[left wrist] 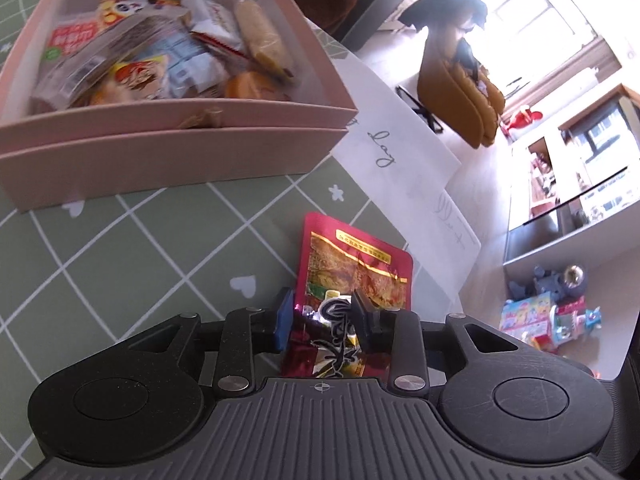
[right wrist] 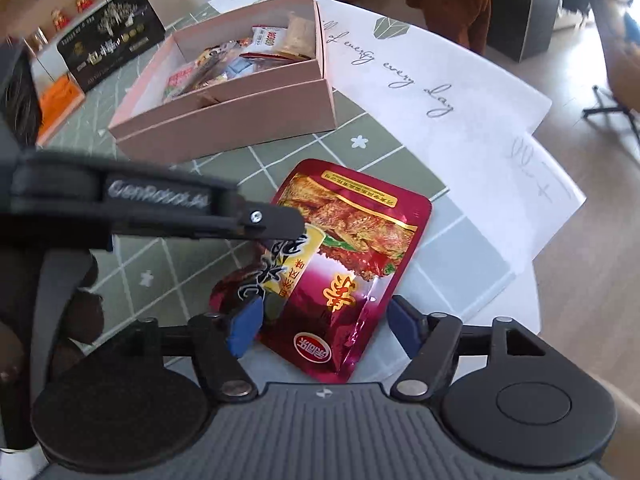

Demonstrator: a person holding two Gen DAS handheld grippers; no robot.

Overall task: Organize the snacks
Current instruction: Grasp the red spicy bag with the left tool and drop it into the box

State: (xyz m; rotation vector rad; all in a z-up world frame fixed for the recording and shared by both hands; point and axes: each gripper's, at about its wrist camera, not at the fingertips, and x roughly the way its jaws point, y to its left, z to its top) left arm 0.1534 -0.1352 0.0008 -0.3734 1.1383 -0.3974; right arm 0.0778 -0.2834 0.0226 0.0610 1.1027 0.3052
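Pinched near its lower edge by the left gripper point(left wrist: 320, 316), the red snack pouch point(left wrist: 352, 268) lifts for carrying; the right gripper point(right wrist: 324, 324) stands open astride it, pads clear. Beyond waits the pink box point(left wrist: 176, 148) of snacks.

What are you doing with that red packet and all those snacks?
A person is tidying snacks with a tool in each hand. The left tool is pinching the red snack packet above the green checked tablecloth. The right tool is open around the packet's lower end, not gripping it. The pink box just beyond is already full of other snacks.
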